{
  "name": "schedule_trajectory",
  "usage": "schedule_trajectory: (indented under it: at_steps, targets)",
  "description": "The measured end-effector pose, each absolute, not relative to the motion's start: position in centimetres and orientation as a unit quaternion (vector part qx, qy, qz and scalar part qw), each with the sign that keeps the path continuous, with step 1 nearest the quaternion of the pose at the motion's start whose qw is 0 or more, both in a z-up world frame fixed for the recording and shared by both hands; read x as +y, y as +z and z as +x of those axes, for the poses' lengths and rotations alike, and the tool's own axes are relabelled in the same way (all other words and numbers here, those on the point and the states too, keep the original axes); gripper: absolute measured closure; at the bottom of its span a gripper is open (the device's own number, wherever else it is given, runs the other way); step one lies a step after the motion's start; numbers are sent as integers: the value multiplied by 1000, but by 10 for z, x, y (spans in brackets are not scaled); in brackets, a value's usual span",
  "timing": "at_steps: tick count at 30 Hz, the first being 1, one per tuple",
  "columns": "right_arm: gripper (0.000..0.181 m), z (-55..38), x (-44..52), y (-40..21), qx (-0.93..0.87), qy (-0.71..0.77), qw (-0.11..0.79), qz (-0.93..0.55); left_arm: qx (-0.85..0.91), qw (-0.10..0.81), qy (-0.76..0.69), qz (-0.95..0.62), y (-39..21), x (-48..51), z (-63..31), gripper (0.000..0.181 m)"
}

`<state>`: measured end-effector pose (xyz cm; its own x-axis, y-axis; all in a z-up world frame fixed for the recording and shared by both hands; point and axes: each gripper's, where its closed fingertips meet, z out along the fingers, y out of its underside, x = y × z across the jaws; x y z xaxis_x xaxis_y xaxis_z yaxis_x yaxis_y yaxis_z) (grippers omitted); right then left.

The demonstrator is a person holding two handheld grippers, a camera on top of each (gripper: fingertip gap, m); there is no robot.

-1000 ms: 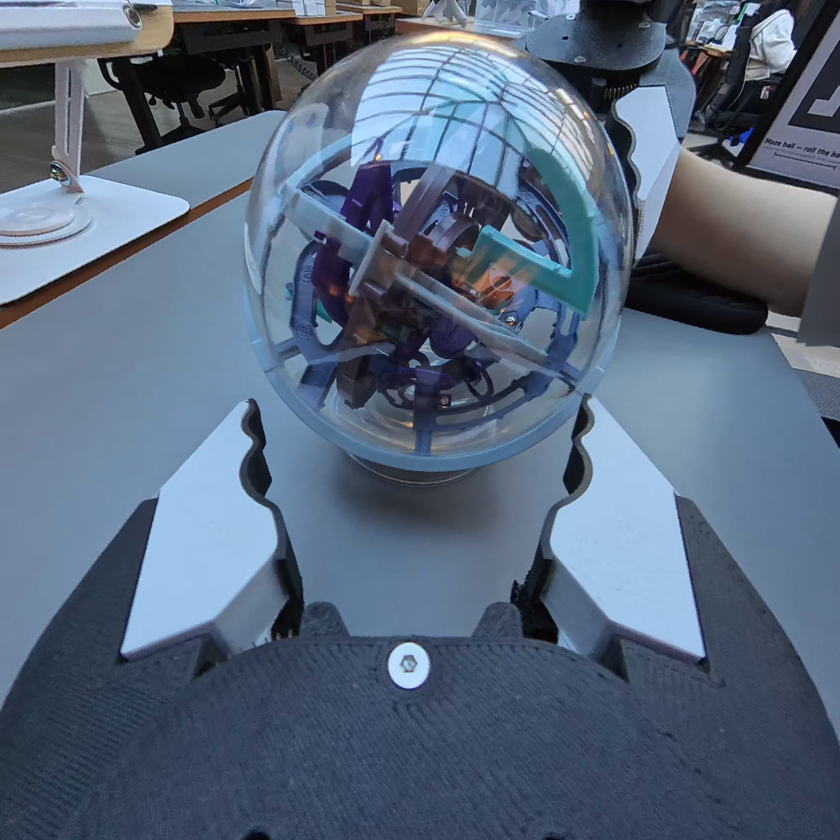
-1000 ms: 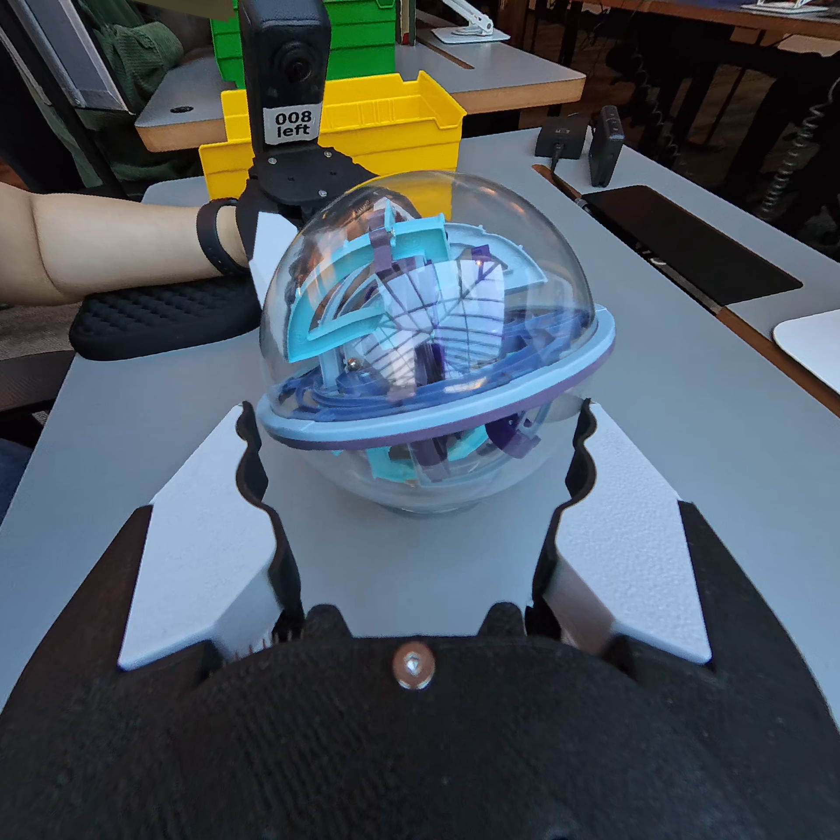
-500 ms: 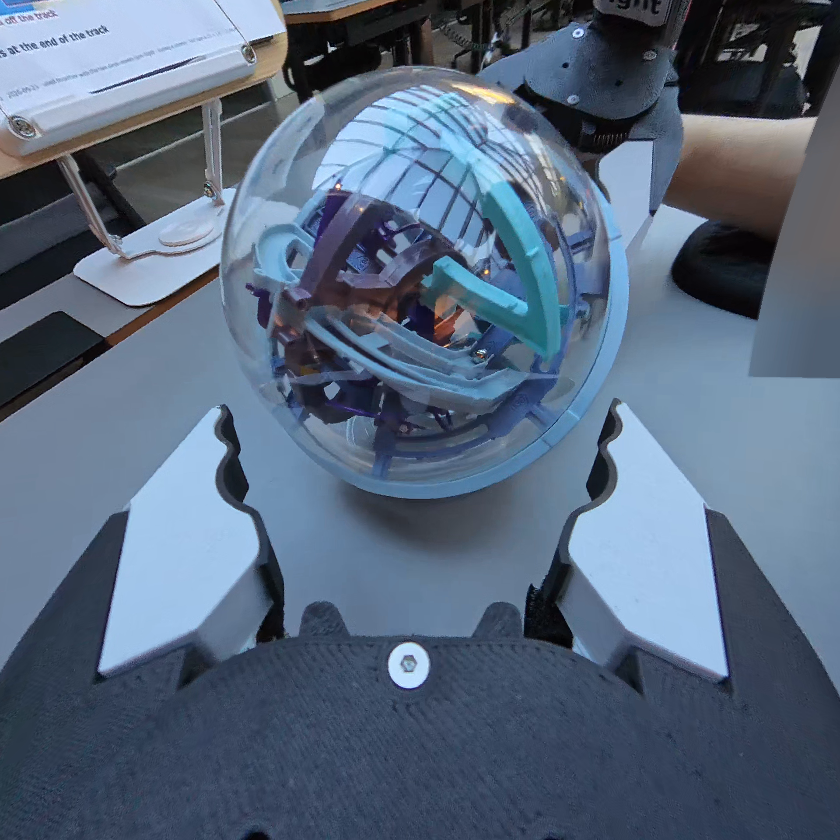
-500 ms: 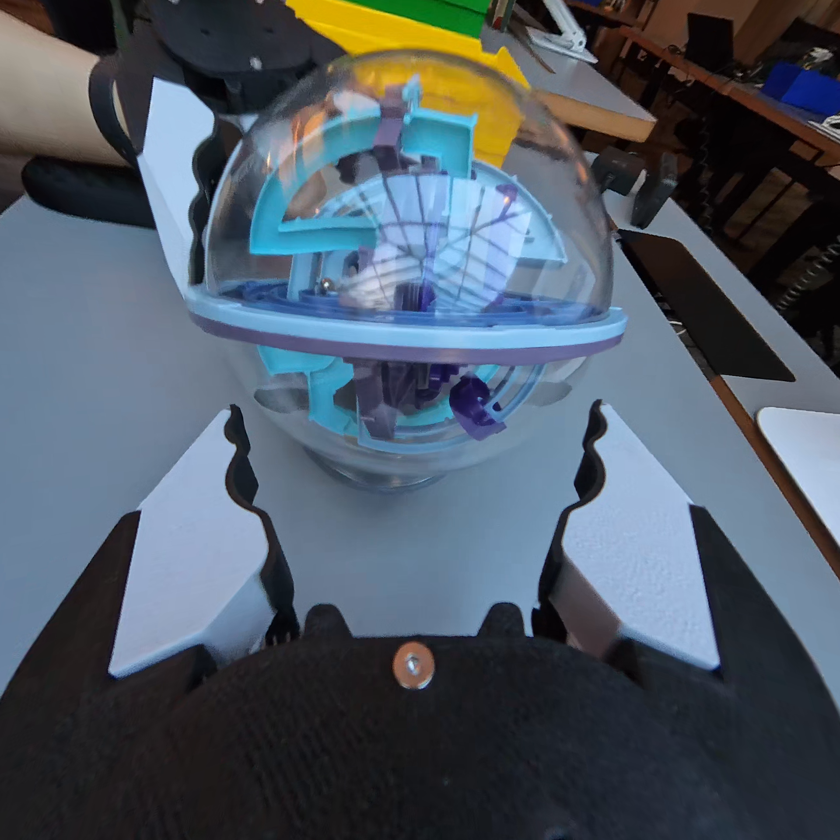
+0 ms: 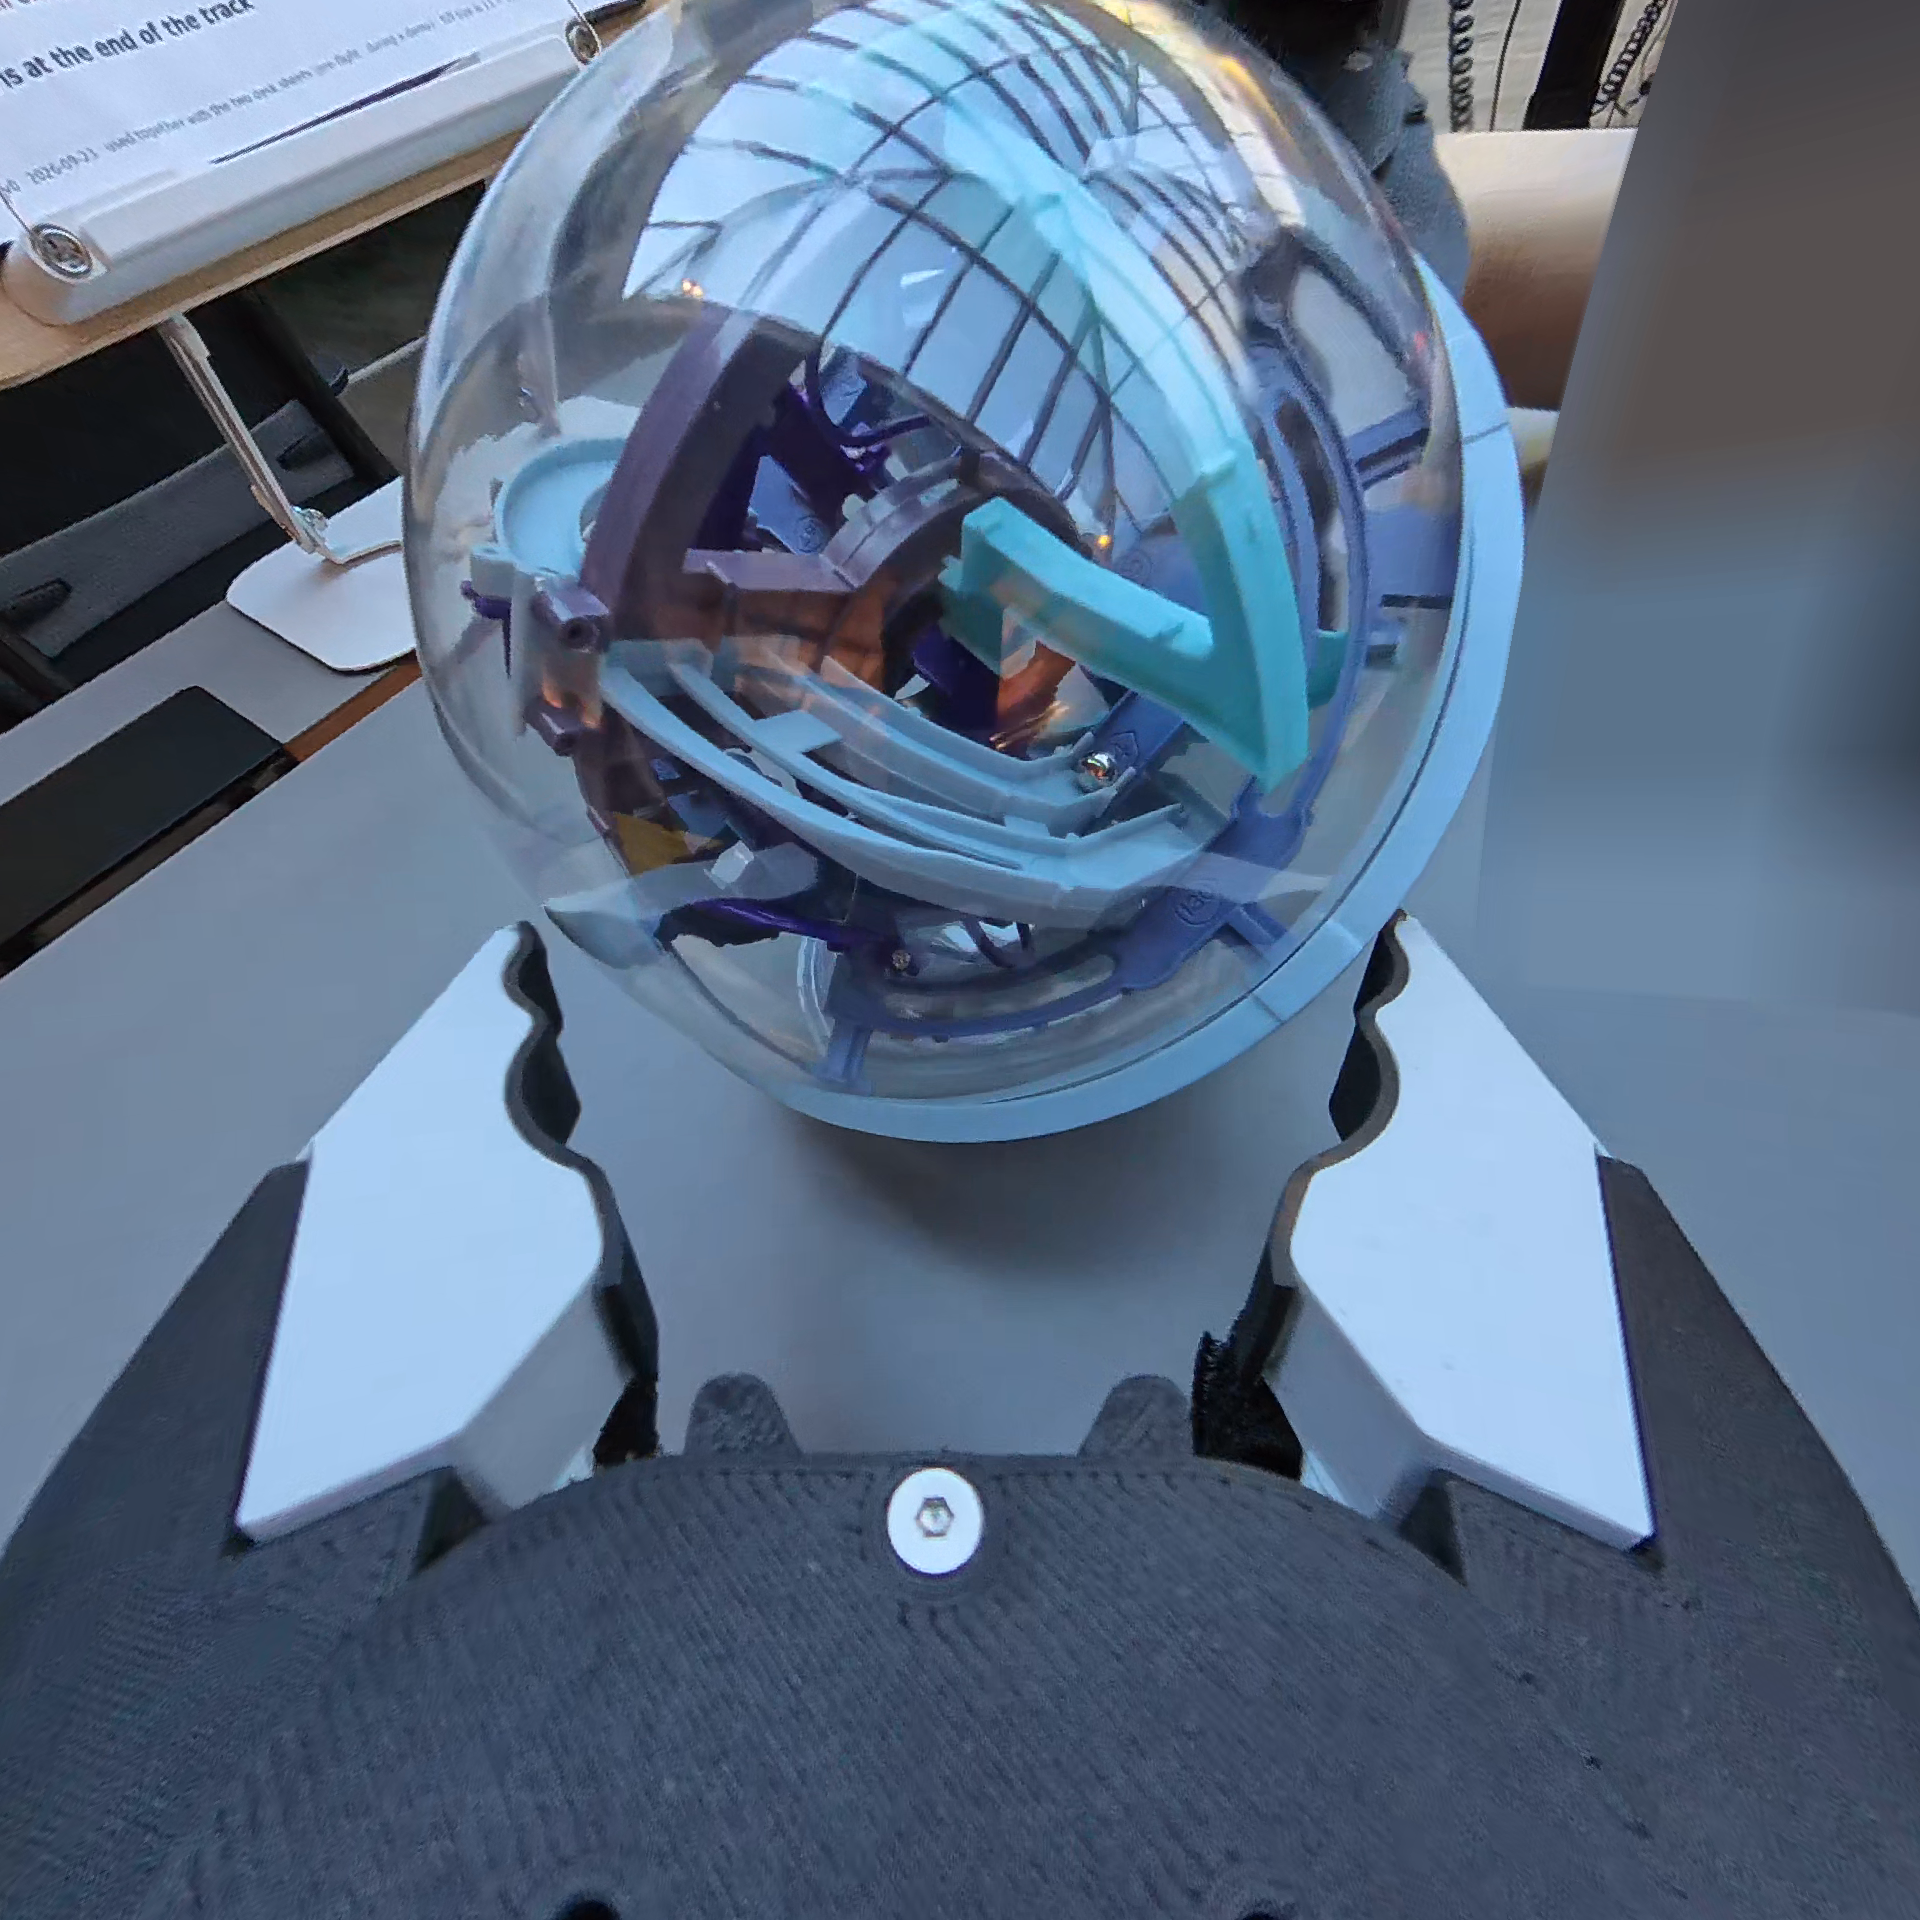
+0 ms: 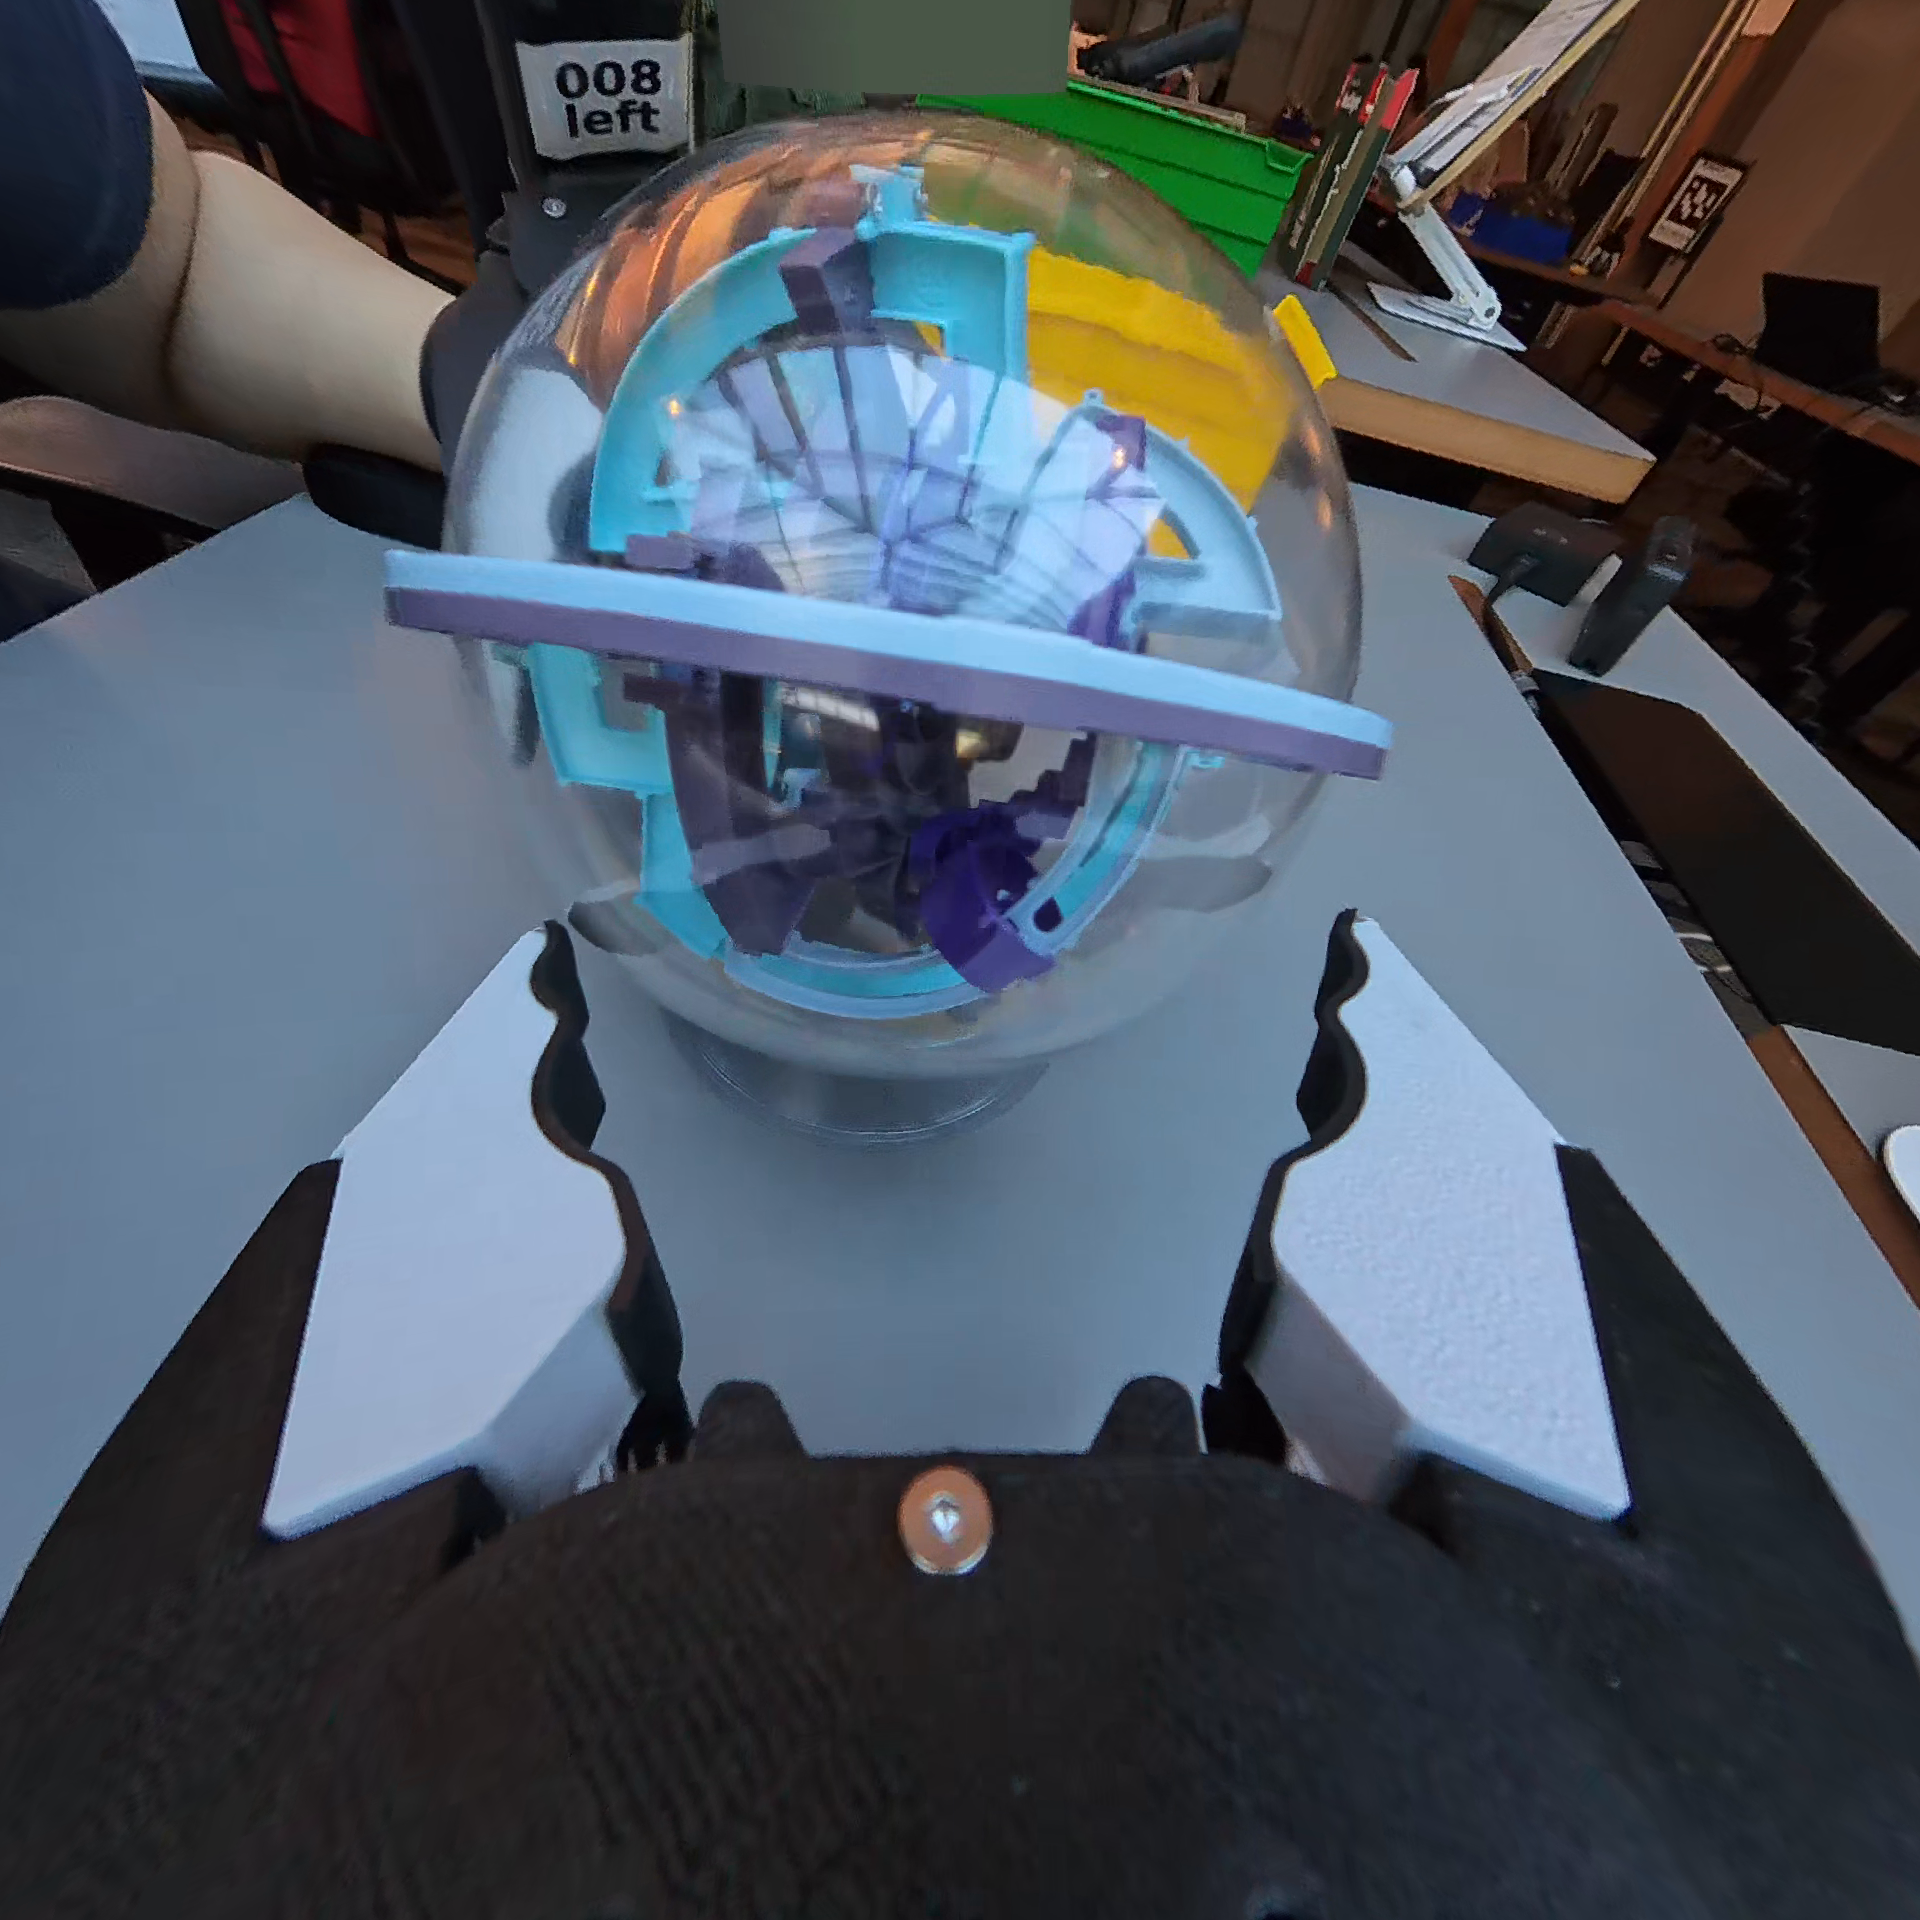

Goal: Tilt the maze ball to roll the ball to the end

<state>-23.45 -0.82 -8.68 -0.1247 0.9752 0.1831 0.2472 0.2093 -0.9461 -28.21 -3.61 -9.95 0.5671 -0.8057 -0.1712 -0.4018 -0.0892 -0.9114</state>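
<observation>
The maze ball (image 5: 935, 582) is a clear sphere with teal, purple and pale blue tracks inside, and it sits tilted on a clear ring stand (image 6: 852, 1091). A small steel ball (image 5: 1098, 766) lies on a pale track at the right. My left gripper (image 5: 953, 935) is open, with both fingertips against the sphere's lower sides. My right gripper (image 6: 948, 930) is open on the opposite side of the maze ball (image 6: 894, 623), tips at its lower sides. The rim band (image 6: 935, 665) slopes down to the right. The left gripper's body (image 6: 597, 135) shows behind the sphere.
The grey table (image 5: 208, 987) carries a black pad (image 5: 104, 790) and a white document stand (image 5: 208, 156) at the left. A yellow bin (image 6: 1153, 353) and a green bin (image 6: 1164, 166) stand behind. A black mat (image 6: 1714, 831) lies at the right. A forearm (image 6: 291, 301) rests at the left.
The sphere has turned between both grippers: its rim band now runs steeper in the left view and slopes right in the right view. Both grippers moved in closer. The steel ball shifted along its track.
</observation>
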Motion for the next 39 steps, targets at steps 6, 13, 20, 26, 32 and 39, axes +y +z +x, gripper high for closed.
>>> schedule_trajectory:
  at_steps: [6, 13, 20, 26, 32, 39]
  targets:
    - [48, -234, -9, -90, -651, 404, 441, -467, 442, 515, -186, -711, -107, -35, -292, 42]
    - [50, -237, -12, -100, -662, 390, 435, -470, 444, 517, -193, -706, -105, -37, -291, 46]
    - [59, -234, -11, -95, -648, 413, 435, -470, 440, 519, -209, -702, -103, -41, -289, 52]
    - [60, -233, -12, -93, -645, 427, 427, -469, 432, 524, -211, -703, -100, -40, -286, 48]
    - [60, -233, -12, -93, -643, 429, 426, -470, 428, 523, -211, -706, -100, -40, -284, 45]
    - [66, -232, -13, -92, -638, 440, 415, -476, 427, 512, -237, -707, -100, -42, -288, 48]
